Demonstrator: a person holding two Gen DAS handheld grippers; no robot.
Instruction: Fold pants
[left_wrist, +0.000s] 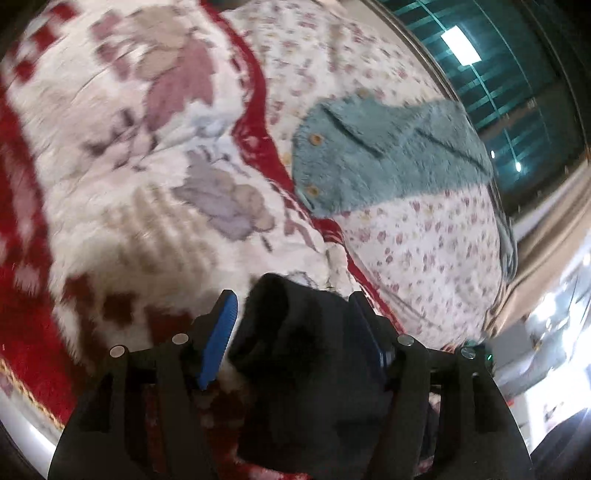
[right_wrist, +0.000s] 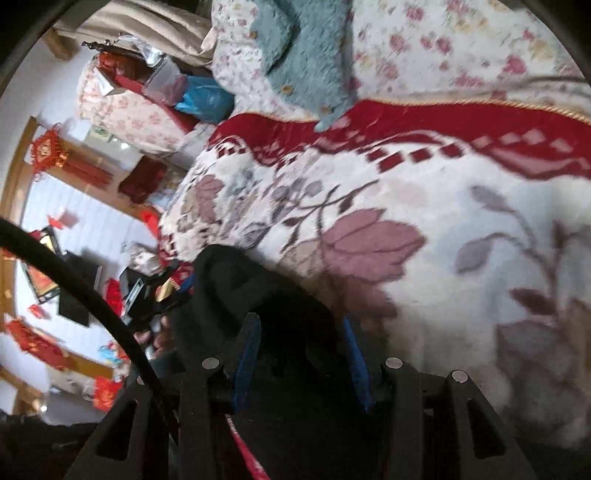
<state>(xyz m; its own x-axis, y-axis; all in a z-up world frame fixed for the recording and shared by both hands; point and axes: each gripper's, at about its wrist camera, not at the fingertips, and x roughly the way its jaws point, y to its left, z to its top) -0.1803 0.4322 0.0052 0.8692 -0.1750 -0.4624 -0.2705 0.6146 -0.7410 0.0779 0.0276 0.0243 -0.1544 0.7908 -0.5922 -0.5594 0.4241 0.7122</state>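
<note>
The black pants (left_wrist: 306, 354) are bunched between the blue-padded fingers of my left gripper (left_wrist: 295, 306), which is shut on the cloth and holds it above the bed blanket (left_wrist: 110, 177). In the right wrist view another bunch of the black pants (right_wrist: 258, 295) sits between the fingers of my right gripper (right_wrist: 299, 325), which is shut on it. Most of the pants hang below both cameras and are hidden. Both views are blurred.
A white, red and mauve flowered blanket (right_wrist: 443, 229) covers the bed. A teal fleece jacket (left_wrist: 384, 155) lies on a floral quilt (left_wrist: 436, 258) at the far side; it also shows in the right wrist view (right_wrist: 303, 62). A black cable (right_wrist: 85, 291) crosses the left.
</note>
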